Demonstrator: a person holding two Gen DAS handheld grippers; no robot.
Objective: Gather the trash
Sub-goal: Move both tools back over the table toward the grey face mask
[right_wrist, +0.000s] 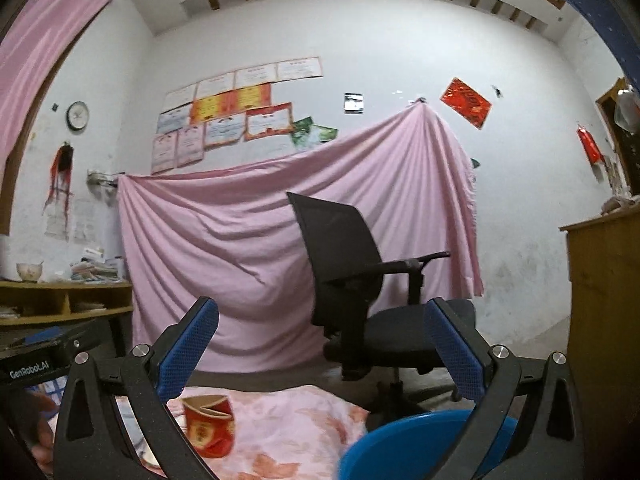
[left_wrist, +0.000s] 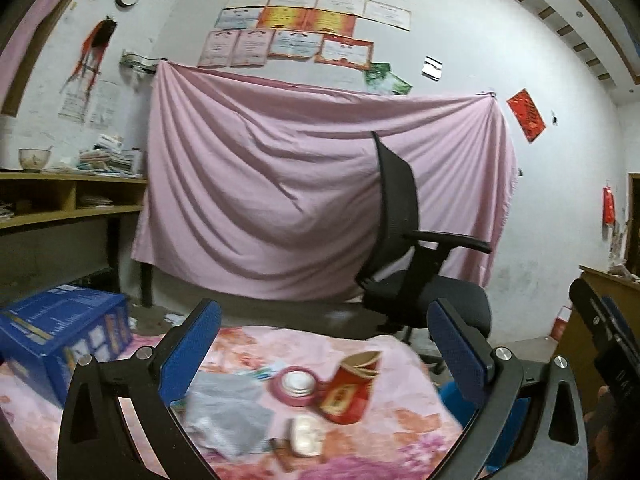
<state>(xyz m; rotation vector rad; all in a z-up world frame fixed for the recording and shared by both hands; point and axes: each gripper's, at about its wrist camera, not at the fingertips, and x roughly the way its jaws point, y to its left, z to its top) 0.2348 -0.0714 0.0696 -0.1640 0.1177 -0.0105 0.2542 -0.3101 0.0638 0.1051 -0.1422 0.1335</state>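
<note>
My left gripper (left_wrist: 324, 306) is open and empty, raised above a table under a pink floral cloth (left_wrist: 400, 424). Below it lie a crushed red paper cup (left_wrist: 348, 388), a pink tape roll (left_wrist: 296, 386), a crumpled grey sheet (left_wrist: 228, 412) and a small white container (left_wrist: 306, 436). My right gripper (right_wrist: 323, 303) is also open and empty, pointing at the far wall. Low in its view are the red cup (right_wrist: 208, 426) and the rim of a blue bin (right_wrist: 420, 440). The left gripper's black body (right_wrist: 36, 356) shows at that view's left edge.
A blue cardboard box (left_wrist: 60, 340) stands on the table's left side. A black office chair (left_wrist: 400, 240) sits beyond the table before a hanging pink sheet (left_wrist: 280, 184). A wooden shelf (left_wrist: 60, 200) is on the left, a wooden cabinet (right_wrist: 604, 312) on the right.
</note>
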